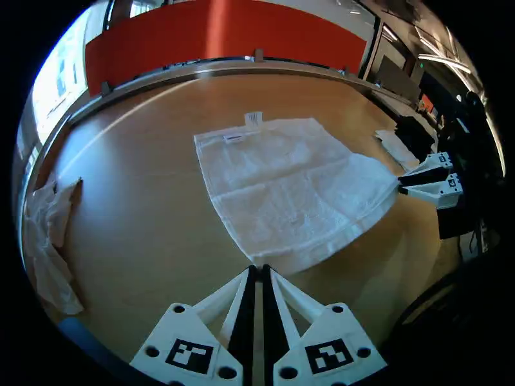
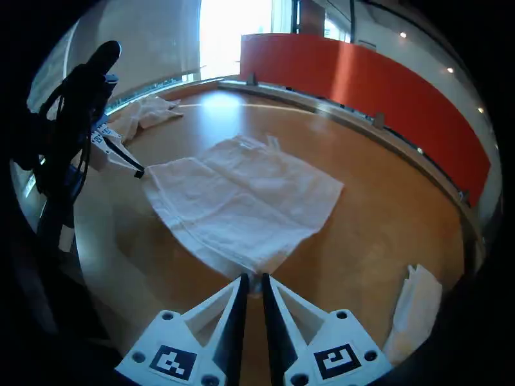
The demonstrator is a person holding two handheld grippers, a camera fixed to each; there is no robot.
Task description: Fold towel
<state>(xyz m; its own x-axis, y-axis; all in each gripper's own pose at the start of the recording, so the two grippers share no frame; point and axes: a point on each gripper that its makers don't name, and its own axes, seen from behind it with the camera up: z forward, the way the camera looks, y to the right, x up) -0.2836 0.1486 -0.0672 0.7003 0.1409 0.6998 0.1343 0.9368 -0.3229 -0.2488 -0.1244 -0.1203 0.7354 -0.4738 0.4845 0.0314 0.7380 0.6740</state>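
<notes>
A white towel [image 1: 290, 193] lies spread flat on the wooden table [image 1: 141, 193], with a small tag [image 1: 253, 118] at its far edge. In the left gripper view my left gripper [image 1: 258, 267] stands at the towel's near corner, fingers pressed together on its edge. At the right, my right gripper [image 1: 401, 183] pinches the towel's right corner. In the right gripper view the towel [image 2: 238, 199] comes to a point between my right gripper's [image 2: 253, 276] closed fingers. My left gripper [image 2: 139, 172] grips the towel's left corner, held by a dark-sleeved arm [image 2: 71, 128].
A crumpled white cloth [image 1: 45, 238] [image 2: 145, 112] lies near the table's edge. A folded white cloth [image 1: 394, 147] [image 2: 412, 309] lies at the other side. An orange panel [image 1: 225, 32] [image 2: 386, 96] stands behind the table's raised rim.
</notes>
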